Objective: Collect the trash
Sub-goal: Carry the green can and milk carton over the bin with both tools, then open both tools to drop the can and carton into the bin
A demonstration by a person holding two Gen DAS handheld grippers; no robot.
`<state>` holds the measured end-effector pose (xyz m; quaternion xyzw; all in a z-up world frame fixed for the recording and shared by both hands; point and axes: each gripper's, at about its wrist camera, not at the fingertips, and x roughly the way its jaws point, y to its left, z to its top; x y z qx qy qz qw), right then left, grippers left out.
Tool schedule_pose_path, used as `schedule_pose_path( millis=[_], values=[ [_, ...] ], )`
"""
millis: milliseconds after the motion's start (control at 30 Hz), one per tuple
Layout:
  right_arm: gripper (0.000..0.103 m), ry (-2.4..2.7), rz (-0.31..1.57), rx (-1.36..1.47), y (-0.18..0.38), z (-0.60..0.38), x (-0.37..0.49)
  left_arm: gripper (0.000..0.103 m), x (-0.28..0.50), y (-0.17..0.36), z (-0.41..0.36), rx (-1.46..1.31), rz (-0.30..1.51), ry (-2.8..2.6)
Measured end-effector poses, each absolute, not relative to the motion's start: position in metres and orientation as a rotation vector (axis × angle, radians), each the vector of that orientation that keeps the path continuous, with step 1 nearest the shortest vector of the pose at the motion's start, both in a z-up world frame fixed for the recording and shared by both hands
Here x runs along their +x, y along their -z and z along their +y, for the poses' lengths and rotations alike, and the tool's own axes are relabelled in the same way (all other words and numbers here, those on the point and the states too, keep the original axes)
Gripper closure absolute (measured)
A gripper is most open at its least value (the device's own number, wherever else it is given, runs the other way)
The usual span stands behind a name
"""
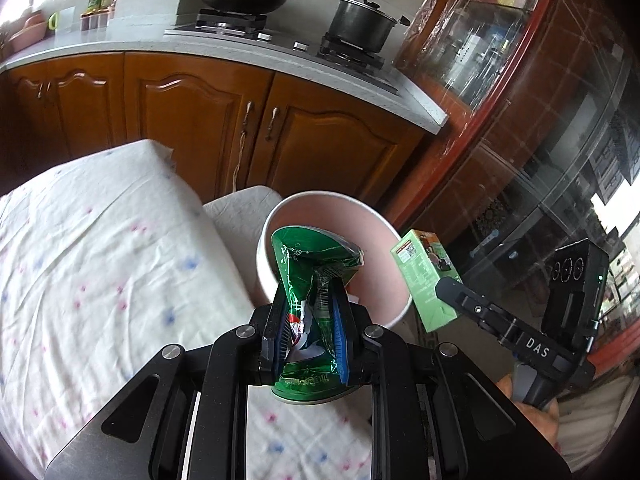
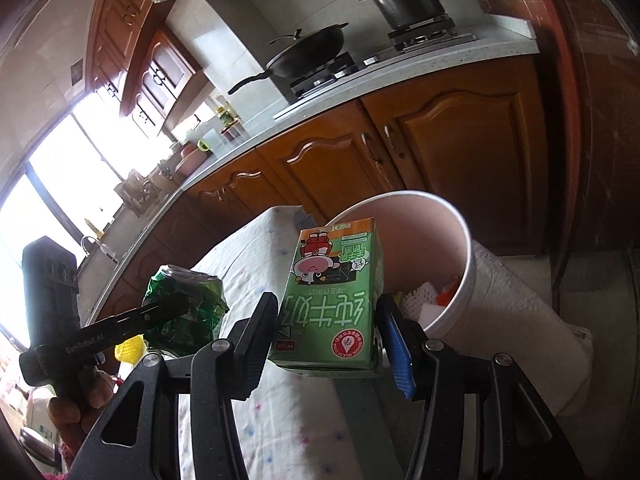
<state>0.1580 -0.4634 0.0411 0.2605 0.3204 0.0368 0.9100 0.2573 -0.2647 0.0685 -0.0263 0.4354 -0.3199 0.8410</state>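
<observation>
A crushed can (image 1: pixel 310 300) is pinched in the left gripper (image 1: pixel 308 320), a milk carton (image 2: pixel 332 300) in the right gripper (image 2: pixel 326 340). Both are held at the bin (image 2: pixel 468 276), not yet dropped; some trash lies inside.

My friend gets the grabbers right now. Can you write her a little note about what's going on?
Left gripper: shut on the crushed green can, held in front of the white bucket.
Right gripper: shut on the green milk carton, also near the bucket's rim.
The bucket sits on a stool beside the cloth-covered table and already has some scraps inside.
Done: both pieces picked up and carried close.
Left: hold each over the bucket and open the gripper. A yellow item beyond the left gripper may be more trash; unclear.
</observation>
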Motion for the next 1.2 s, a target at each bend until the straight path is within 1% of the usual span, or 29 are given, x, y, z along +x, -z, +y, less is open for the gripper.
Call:
schedule_pose_path(
  millis=[233, 467, 733, 1067, 1100, 1167, 1200],
  values=[
    [0.051, -0.058, 0.680, 0.523, -0.039, -0.477, 0.179, 0.086, 0.282, -0.063, -0.298, -0.027, 0.955, 0.688],
    [0.051, -0.038, 0.735, 0.493, -0.029, -0.487, 0.201, 0.086, 0.308, -0.044, -0.332, 0.013, 1.028, 0.677],
    [0.051, -0.017, 0.767, 0.484, -0.018, -0.496, 0.211, 0.086, 0.321, -0.019, -0.350, 0.036, 1.093, 0.655],
    [0.051, 0.003, 0.798, 0.472, -0.011, -0.499, 0.222, 0.086, 0.329, -0.003, -0.362, 0.045, 1.151, 0.641],
    [0.051, 0.004, 0.797, 0.471, -0.011, -0.499, 0.222, 0.084, 0.330, -0.002, -0.363, 0.045, 1.155, 0.640],
    [0.050, 0.005, 0.798, 0.474, -0.012, -0.499, 0.223, 0.071, 0.331, 0.000, -0.365, 0.044, 1.170, 0.642],
    [0.048, 0.006, 0.797, 0.482, -0.012, -0.500, 0.223, 0.068, 0.331, 0.000, -0.365, 0.041, 1.170, 0.641]
  ],
)
